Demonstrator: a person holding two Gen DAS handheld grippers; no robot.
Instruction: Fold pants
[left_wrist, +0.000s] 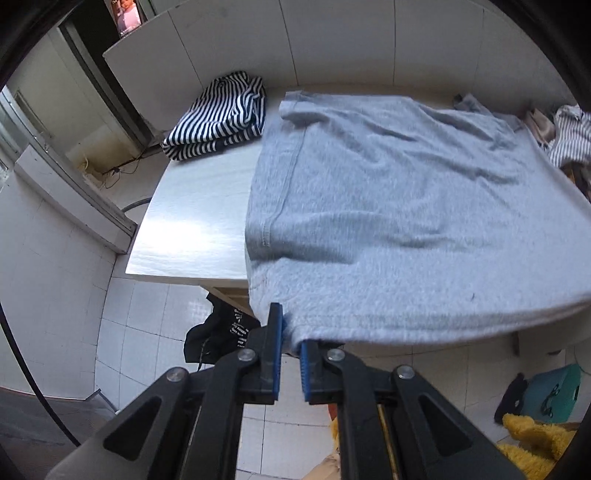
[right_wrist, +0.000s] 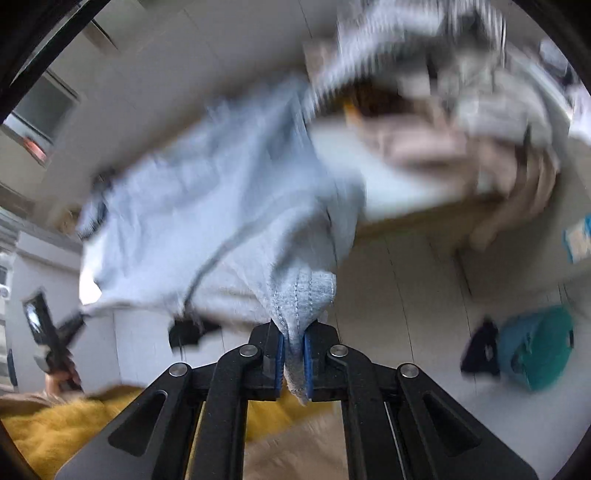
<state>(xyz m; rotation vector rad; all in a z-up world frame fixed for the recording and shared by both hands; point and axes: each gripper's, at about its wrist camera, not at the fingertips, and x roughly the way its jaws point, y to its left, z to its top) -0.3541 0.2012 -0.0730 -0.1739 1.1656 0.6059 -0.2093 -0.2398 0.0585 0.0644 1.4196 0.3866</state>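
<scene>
Both claws pinching grey pants: left claw (left_wrist: 291, 345) on one near corner, right claw (right_wrist: 293, 354) on the hem. Cloth runs ahead of me across the counter (left_wrist: 192, 221).

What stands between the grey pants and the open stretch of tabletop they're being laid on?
Nothing visible. The grey pants already drape over the white table; the folded striped garment sits at the far left corner, clear of them. Both tools grip the near edge.
</scene>
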